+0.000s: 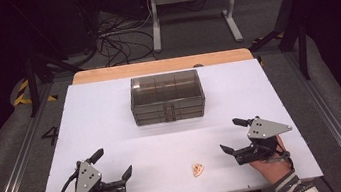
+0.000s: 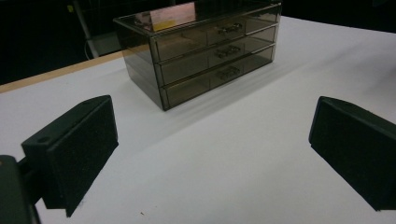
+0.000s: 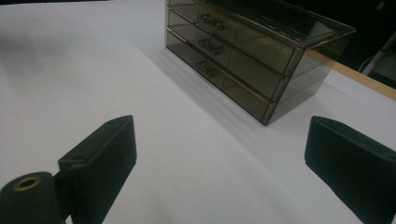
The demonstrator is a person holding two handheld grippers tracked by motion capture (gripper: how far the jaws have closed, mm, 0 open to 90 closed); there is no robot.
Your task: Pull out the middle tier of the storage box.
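A smoky, see-through box with three drawers [image 1: 167, 98] stands at the middle of the white table [image 1: 110, 114], all drawers pushed in; it also appears as the drawer box [image 2: 205, 51] and the drawer box [image 3: 252, 56]. A small orange and white object [image 1: 198, 169] lies near the front edge. My left gripper [image 1: 114, 163] rests at the front left, open, nothing between its jaws. My right gripper [image 1: 232, 135] sits at the front right, open and empty, to the right of the small object. In the gripper views the left gripper [image 2: 212, 144] and the right gripper [image 3: 219, 158] point at the drawer box.
A wooden strip [image 1: 162, 66] edges the table's far side. Behind it stand a white table frame [image 1: 193, 7] and loose cables [image 1: 118, 40] on the grey floor. Metal rails [image 1: 16, 163] run along both sides of the table.
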